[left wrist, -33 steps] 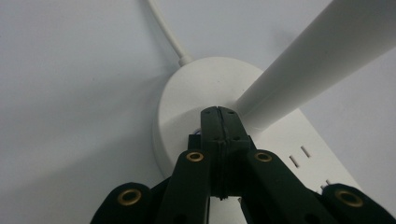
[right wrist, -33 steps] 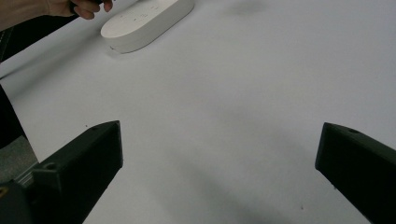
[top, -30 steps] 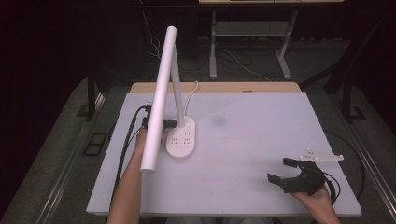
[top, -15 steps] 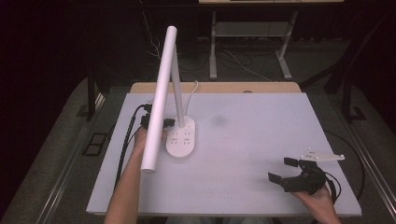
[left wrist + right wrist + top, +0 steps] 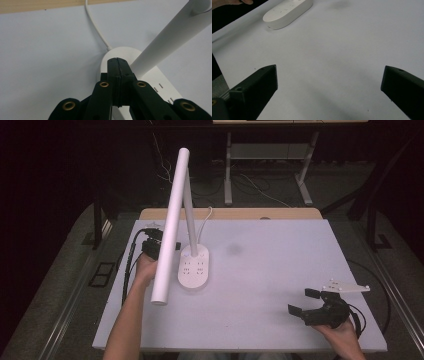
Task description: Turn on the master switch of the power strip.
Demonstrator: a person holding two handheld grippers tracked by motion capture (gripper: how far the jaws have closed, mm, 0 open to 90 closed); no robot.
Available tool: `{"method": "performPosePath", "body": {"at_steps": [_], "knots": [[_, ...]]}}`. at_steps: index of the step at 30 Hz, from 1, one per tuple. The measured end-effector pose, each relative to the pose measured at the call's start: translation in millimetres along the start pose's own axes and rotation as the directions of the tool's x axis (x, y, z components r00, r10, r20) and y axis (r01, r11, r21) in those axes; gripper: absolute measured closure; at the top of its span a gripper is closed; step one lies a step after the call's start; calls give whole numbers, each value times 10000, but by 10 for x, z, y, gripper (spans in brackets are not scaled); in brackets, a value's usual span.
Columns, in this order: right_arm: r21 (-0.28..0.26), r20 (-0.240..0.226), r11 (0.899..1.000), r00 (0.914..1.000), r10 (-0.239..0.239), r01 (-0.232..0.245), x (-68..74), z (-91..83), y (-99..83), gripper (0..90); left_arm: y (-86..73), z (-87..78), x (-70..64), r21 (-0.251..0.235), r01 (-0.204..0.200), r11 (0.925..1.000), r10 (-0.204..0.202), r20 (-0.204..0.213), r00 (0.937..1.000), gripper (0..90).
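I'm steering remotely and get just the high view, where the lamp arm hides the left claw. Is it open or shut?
Observer: The left claw is shut, jaws pressed together with nothing between them, just over the near end of the lamp base.
Operator: Touching the lamp's stem?
Observer: The tip sits beside the stem; contact I cannot tell.
Operator: And the right claw?
Observer: The right claw is wide open over the bare table, holding nothing.

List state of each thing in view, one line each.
Left gripper: shut, empty, tips over the lamp base.
Right gripper: open, empty, above bare table.
Lamp: upright on its base, head bar tilted down toward the person.
Cord: plugged into the base.
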State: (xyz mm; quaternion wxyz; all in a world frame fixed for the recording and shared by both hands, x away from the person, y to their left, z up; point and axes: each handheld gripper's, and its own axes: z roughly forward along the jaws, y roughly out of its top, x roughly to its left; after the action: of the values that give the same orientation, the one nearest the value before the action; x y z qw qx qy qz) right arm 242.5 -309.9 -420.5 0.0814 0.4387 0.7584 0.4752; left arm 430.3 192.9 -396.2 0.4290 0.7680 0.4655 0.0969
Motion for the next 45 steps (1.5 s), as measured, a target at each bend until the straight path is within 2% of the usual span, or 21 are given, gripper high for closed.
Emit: {"method": "performPosePath", "body": {"at_steps": [7, 9, 10, 15, 21, 24, 28, 31, 32, 34, 39, 45], "knots": [[-7, -40, 10000, 10000, 54, -54, 5, -2, 2, 2, 23, -178, -4, -128, -143, 9998, 141, -153, 9998, 897], [-19, -37, 10000, 10000, 29, -29, 5, 0, 4, 2, 30, -227, -15, -230, -133, 9996, 128, -197, 9997, 897], [10, -64, 10000, 10000, 66, -65, 10, -1, 5, 2, 31, -256, -29, -287, 12, 9996, -19, -254, 9997, 897], [-6, -109, 10000, 9999, 49, -49, 13, -1, 9, 2, 31, -384, -54, -402, -73, 9992, 59, -351, 9994, 889], [3, -155, 10000, 9999, 51, -51, 24, 7, 19, 2, -7, -499, -89, -296, 57, 9995, -65, -260, 9996, 610], [-18, -163, 10000, 9999, 9, -10, 27, 13, 23, 2, -42, -546, -95, -314, 200, 9993, -205, -176, 9996, 504], [-52, -179, 10000, 9998, -26, 26, 29, 16, 21, 2, -118, -616, -86, -638, 433, 9970, -409, 383, 9984, 274], [-65, -187, 10000, 9998, -25, 23, 30, 17, 22, 2, -179, -651, -104, -740, 484, 9961, -453, 432, 9980, 135], [-52, -184, 10000, 9998, 25, -26, 31, 17, 23, 2, -198, -658, -117, -735, 543, 9958, -515, 400, 9979, 114], [-68, -190, 10000, 9998, 27, -28, 29, 18, 24, 2, -227, -662, -138, -548, 589, 9968, -561, 516, 9971, 6], [-111, -185, 9999, 9998, -15, 13, 30, 15, 22, 2, -300, -726, -220, -811, 320, 9962, -257, 778, 9966, 0], [-89, -215, 10000, 9998, 40, -42, 40, 13, 24, 2, -399, -802, -332, -1093, 7, 9940, 87, 849, 9964, 0]]}}
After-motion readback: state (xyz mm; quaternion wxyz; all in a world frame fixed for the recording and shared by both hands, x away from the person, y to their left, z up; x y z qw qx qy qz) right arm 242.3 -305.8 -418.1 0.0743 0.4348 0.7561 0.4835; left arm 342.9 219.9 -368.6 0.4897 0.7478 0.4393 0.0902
